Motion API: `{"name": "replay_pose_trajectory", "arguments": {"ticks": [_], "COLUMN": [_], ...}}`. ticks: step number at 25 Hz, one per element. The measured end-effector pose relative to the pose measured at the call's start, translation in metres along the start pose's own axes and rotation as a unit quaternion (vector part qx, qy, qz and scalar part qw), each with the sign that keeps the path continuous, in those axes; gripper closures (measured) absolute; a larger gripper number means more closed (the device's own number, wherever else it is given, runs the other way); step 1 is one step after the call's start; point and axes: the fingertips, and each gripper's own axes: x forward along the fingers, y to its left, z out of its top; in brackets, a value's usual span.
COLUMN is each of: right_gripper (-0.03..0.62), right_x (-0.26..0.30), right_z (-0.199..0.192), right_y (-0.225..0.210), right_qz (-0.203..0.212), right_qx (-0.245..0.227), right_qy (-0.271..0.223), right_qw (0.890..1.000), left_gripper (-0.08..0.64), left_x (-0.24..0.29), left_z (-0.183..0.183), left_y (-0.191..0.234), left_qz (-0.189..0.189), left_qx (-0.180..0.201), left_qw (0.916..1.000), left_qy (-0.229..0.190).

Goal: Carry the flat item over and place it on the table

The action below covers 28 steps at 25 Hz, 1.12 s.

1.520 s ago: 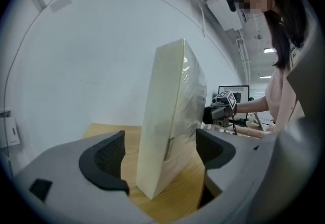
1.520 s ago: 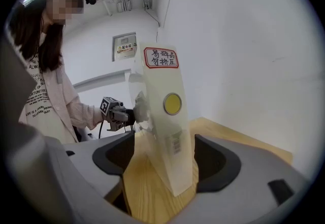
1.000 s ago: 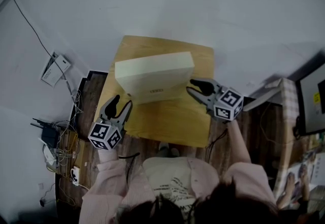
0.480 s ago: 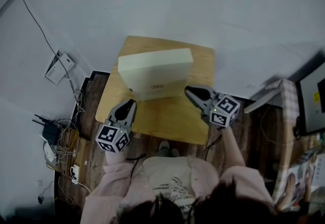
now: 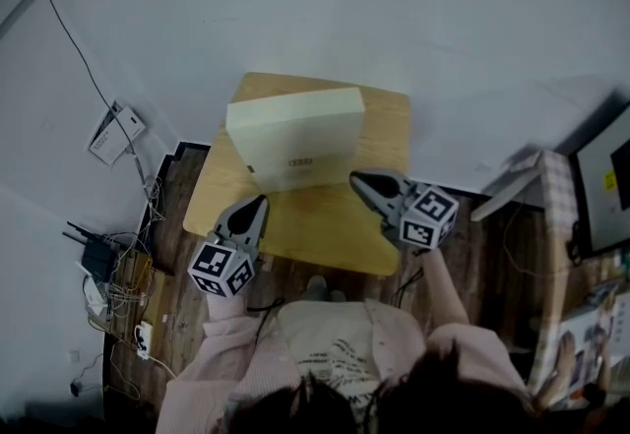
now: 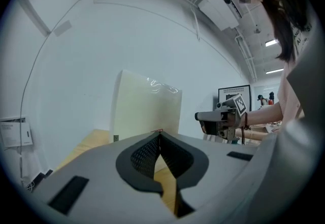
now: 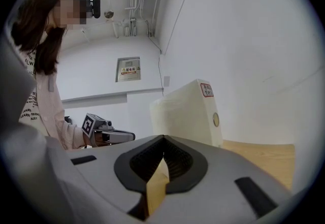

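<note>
A flat cream-white box stands on its long edge at the back of a small wooden table. It also fills the middle of the left gripper view and the right gripper view. My left gripper hangs over the table's front left corner, clear of the box. My right gripper is at the box's front right, also apart from it. Both have just been closing and now stand shut with nothing between the jaws. Each sees the other: the right gripper, the left gripper.
A white wall rises right behind the table. On the dark wood floor at the left lie a router and tangled cables, with a white device by the wall. A monitor and a checked surface stand at the right.
Both grippers have drawn back from the box's sides toward the person, and their jaws have gone from open to shut. The box stays standing on the table.
</note>
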Motion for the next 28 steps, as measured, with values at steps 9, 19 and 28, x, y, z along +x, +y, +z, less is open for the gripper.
{"name": "replay_pose_trajectory", "arguments": {"ticks": [9, 19, 28], "right_gripper": [0.607, 0.606, 0.606], "right_x": [-0.005, -0.003, -0.006], "right_z": [-0.006, -0.013, -0.009], "right_y": [0.016, 0.037, 0.034], "right_qz": [0.012, 0.036, 0.036], "right_qx": [0.011, -0.024, -0.041], "right_qy": [-0.004, 0.008, 0.004], "right_qw": [1.0, 0.999, 0.998], "left_gripper": [0.568, 0.569, 0.569], "left_x": [0.0, -0.001, -0.007], "left_z": [-0.004, -0.011, -0.005], "left_y": [-0.022, -0.037, -0.032], "left_qz": [-0.015, -0.025, -0.018], "left_qx": [-0.001, 0.0, 0.007], "left_qw": [0.9999, 0.9997, 0.9998], "left_qy": [0.003, 0.007, 0.002]}}
